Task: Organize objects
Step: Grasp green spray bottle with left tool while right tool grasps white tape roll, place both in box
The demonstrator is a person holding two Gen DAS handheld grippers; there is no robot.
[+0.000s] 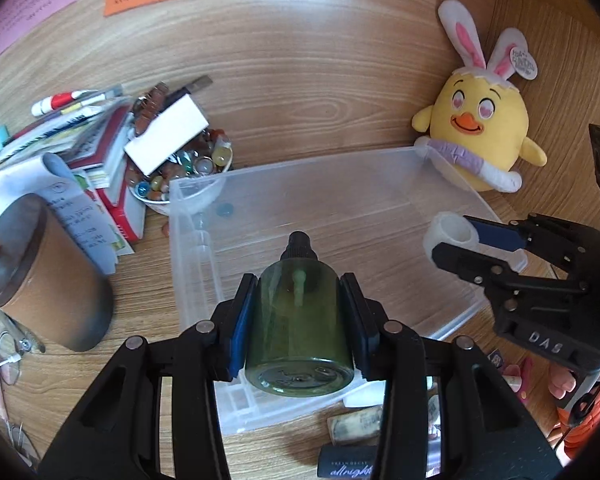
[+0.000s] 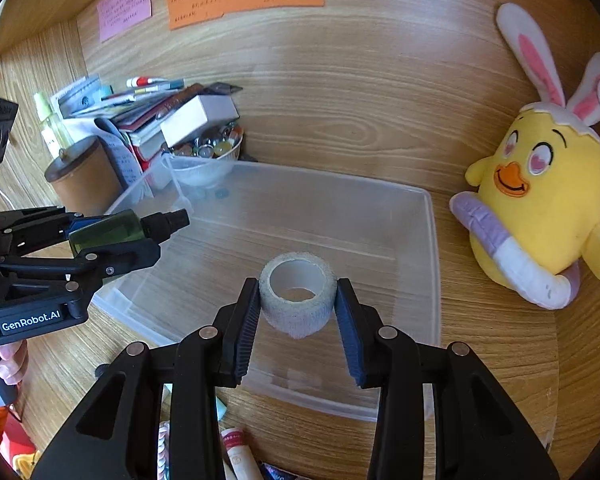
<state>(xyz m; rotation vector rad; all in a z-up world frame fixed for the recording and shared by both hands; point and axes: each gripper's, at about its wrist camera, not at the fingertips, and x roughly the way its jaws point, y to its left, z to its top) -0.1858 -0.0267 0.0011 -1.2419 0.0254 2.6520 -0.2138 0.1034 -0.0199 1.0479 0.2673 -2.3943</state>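
The dark green translucent plastic bottle with a black cap (image 1: 298, 312) sits at lower centre of the left wrist view, clamped between the blue pads of the left tool (image 1: 300, 316), cap pointing away from the camera. The bottle is held above the near part of the clear rectangular plastic bin (image 1: 196, 264), which stands on the wood-grain desk (image 1: 300, 100).

The white roll of fabric tape (image 2: 298, 300) sits at lower centre of the right wrist view, gripped on both sides by the right tool (image 2: 298, 312), its open core facing the camera. It is held over the same bin.

In the left wrist view, the right tool appears at the right edge, well apart from the bottle. A yellow plush chick with white-and-pink rabbit ears (image 1: 482, 128) leans at upper right, touching the bin's far corner. At left, a white bowl of coloured glass beads (image 1: 184, 172) stands just beside the bin, with a stack of books (image 1: 100, 152) and a brown cylindrical lidded canister (image 1: 48, 272) further left.
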